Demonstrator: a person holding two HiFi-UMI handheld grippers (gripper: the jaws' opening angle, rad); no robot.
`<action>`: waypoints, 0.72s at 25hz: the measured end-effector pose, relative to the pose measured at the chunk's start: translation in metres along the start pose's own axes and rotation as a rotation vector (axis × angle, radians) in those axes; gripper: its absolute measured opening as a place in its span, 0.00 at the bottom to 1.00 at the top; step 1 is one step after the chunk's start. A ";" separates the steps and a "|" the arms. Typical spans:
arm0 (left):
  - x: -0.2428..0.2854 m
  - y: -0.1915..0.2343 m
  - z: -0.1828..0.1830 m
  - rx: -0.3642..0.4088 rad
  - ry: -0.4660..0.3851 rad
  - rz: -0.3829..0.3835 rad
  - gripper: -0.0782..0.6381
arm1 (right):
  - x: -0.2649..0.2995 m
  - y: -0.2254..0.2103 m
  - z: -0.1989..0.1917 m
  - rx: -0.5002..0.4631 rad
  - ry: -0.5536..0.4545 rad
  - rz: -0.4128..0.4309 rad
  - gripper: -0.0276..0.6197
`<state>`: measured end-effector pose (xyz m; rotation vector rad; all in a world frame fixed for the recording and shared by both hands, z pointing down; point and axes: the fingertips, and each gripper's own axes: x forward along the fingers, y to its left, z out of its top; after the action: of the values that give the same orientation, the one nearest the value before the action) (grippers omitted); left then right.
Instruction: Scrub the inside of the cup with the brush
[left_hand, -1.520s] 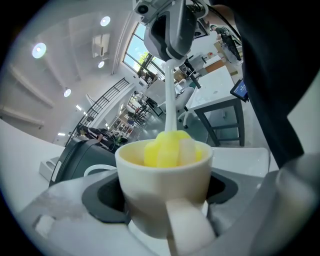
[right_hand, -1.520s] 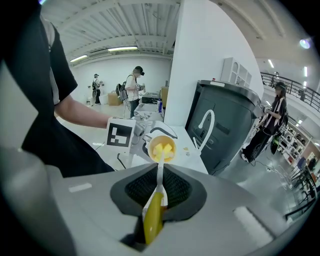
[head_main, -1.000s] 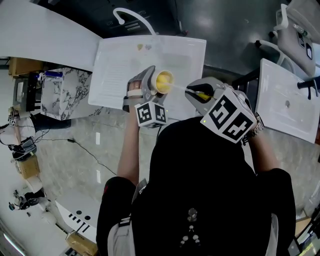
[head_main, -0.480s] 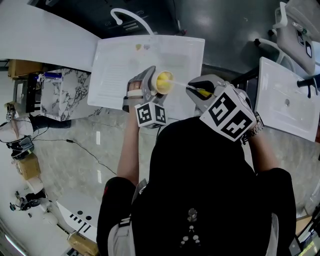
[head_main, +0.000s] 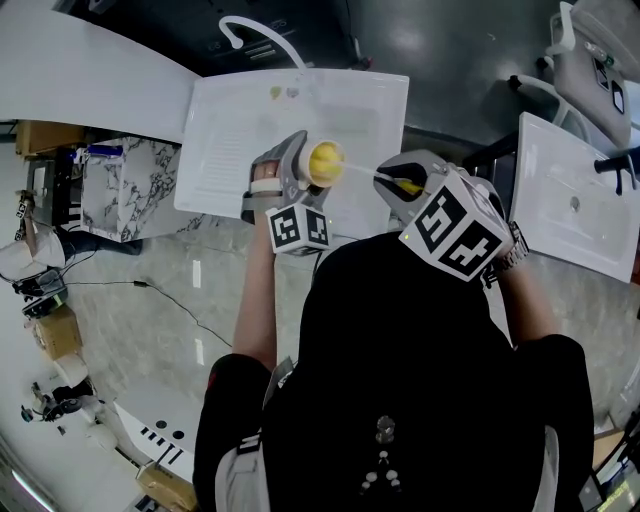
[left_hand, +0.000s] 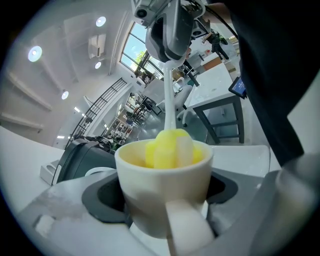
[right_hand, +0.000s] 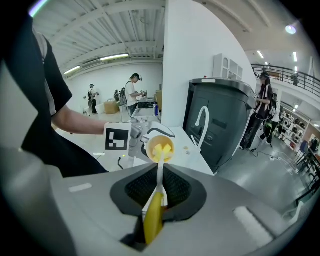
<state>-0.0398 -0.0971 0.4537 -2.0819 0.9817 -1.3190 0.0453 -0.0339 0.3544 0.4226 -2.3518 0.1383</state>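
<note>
A big bright hall with a white sink (head_main: 230, 140) and its tap (head_main: 262, 35) lies below the work.

The left gripper (head_main: 305, 165) has its jaws wide and clamped on the sides of the cup (left_hand: 162, 175). The cup's handle faces that gripper's camera. The right gripper (right_hand: 155, 210) is clenched on the yellow grip of the brush (right_hand: 159, 177). The thin white stem runs out from the jaws to the yellow sponge head (left_hand: 170, 147), which sits in the cup's mouth and pokes a little above the rim. The cup is held in the air over the near part of the sink, its mouth turned toward the right gripper.

The scrub looks under way but shallow. To do it well, push the head down to the bottom along the cup's own axis, so the force goes into the left clamp and not across it. Then sweep the head around the wall. The stem looks bendy, so press lightly, since a hard sideways push could lever the cup loose.
</note>
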 end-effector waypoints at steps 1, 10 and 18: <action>0.000 0.000 0.000 0.002 0.001 0.000 0.75 | 0.000 0.001 -0.001 0.005 -0.003 0.008 0.10; 0.002 0.003 0.001 0.006 0.002 0.003 0.75 | -0.003 0.006 0.009 0.055 -0.064 0.051 0.10; 0.004 0.004 0.004 0.026 -0.003 0.002 0.75 | -0.009 -0.005 0.015 0.140 -0.106 0.023 0.10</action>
<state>-0.0358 -0.1025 0.4514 -2.0626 0.9602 -1.3204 0.0435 -0.0397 0.3372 0.4814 -2.4601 0.2993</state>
